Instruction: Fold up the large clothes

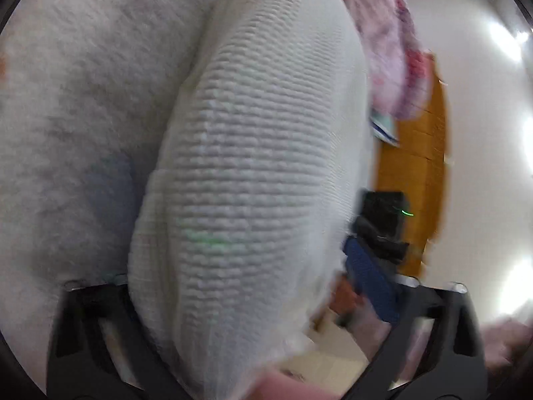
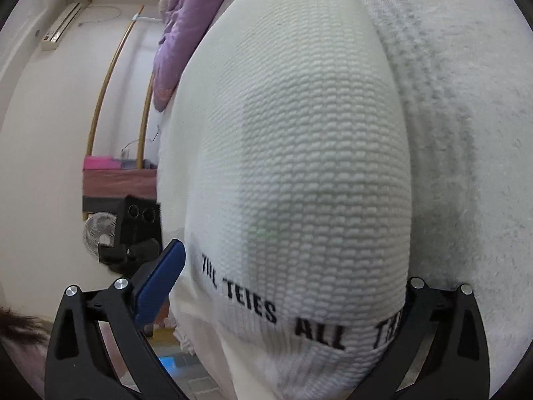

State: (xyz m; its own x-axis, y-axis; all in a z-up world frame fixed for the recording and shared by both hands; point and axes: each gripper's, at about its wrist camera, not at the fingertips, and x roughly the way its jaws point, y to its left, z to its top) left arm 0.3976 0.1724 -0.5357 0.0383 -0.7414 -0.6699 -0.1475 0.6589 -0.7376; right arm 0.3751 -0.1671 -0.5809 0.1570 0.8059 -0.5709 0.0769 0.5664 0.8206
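My left gripper [image 1: 233, 300] is pinching the white knit garment [image 1: 253, 153], which is bulging up between its fingers against a fleece blanket [image 1: 76, 100]. My right gripper [image 2: 283, 300] is clamping the garment's lettered hem [image 2: 283, 320]; a purple quilt [image 2: 186, 40] is hanging behind.

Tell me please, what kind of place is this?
Probably a room in a home. Behind the white knit garment there is a wall air conditioner, a small standing fan and a purple quilt piled or hanging up high.
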